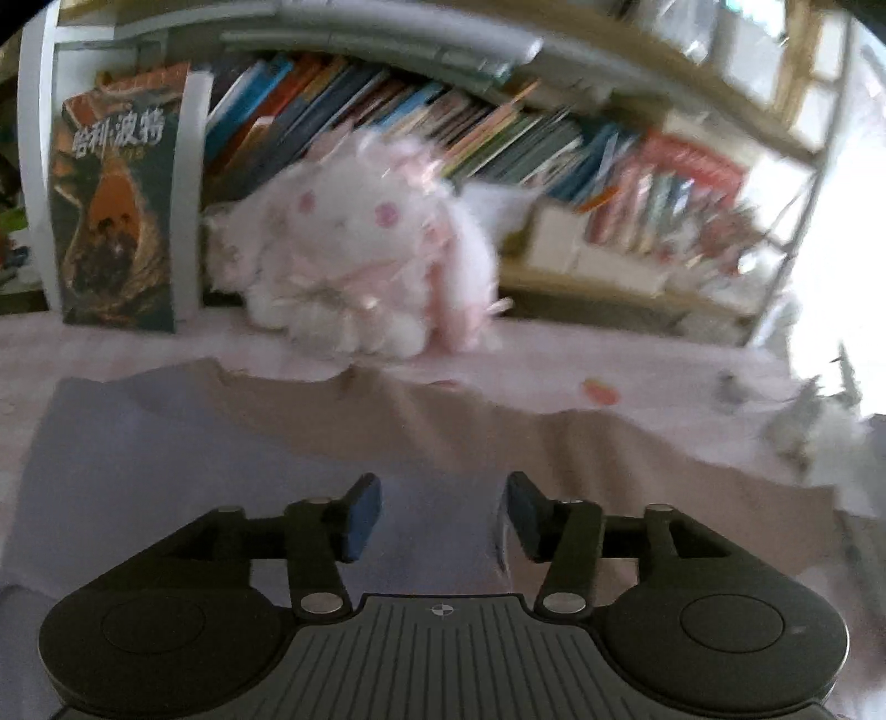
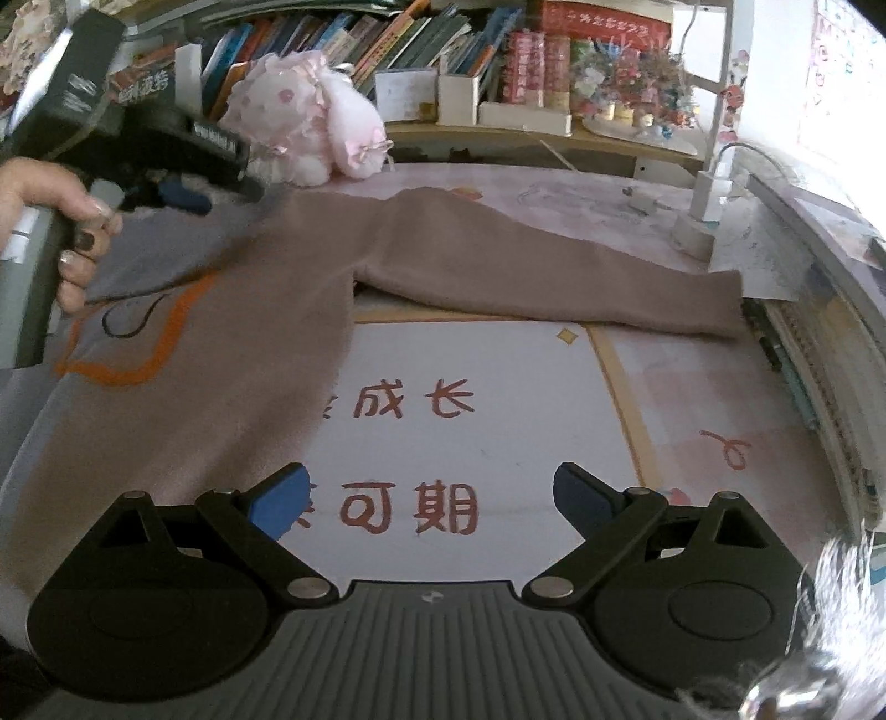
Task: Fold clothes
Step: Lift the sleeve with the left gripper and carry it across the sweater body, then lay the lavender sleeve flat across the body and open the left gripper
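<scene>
A brown sweater with an orange outline lies flat on the desk mat. One brown sleeve stretches out to the right. A lilac-grey sleeve lies folded across the sweater's upper left. In the left wrist view this lilac-grey cloth fills the foreground, with the brown part behind it. My left gripper is open just above the lilac cloth, its pads not pressing on it. A person's hand holds that left gripper. My right gripper is open over the bare mat, right of the sweater's hem.
A pink-white plush toy sits at the back of the desk, also seen as the plush toy. Behind it runs a shelf of books. A white charger and a stack of books line the right side.
</scene>
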Available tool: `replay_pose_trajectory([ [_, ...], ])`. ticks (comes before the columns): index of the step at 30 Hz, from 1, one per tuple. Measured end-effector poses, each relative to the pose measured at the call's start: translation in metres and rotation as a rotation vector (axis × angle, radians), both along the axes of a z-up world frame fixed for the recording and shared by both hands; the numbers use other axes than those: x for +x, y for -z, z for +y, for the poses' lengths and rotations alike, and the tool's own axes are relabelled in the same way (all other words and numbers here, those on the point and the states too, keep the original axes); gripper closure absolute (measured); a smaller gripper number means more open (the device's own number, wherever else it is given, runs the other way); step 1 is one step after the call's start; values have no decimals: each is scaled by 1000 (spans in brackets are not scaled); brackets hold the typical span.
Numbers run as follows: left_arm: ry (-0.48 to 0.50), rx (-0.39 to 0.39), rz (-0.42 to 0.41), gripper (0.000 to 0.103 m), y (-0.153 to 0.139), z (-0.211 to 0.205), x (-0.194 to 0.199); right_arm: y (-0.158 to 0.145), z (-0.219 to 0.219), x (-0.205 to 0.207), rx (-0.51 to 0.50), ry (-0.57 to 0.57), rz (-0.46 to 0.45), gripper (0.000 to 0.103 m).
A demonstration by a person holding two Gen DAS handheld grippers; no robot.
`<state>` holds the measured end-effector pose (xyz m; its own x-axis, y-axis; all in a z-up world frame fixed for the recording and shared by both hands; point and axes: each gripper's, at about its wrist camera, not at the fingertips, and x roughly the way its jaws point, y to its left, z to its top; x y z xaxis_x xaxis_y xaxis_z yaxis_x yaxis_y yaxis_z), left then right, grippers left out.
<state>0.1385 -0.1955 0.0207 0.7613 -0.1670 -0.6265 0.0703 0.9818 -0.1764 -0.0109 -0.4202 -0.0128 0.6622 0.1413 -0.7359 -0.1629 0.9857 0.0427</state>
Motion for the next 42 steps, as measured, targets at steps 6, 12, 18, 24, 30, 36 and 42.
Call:
replay_pose_trajectory([
  [6,-81,167,-26,40,-7,53,-59,6,21,13,40,-94,33,8],
  [12,-262,332,97,40,13,143,-123,5,49,15,39,-143,30,12],
  [18,-342,216,182,40,34,196,-146,7,62,14,25,-92,83,28],
  [24,-304,122,192,42,46,211,-148,9,70,0,16,-20,117,46],
  [30,-256,1,175,99,46,221,-152,7,83,-12,24,2,102,80],
  [36,-298,-96,163,99,44,251,-154,6,101,-12,17,14,91,89],
  [42,-326,-64,158,99,44,276,-149,6,133,-8,13,-49,80,89],
])
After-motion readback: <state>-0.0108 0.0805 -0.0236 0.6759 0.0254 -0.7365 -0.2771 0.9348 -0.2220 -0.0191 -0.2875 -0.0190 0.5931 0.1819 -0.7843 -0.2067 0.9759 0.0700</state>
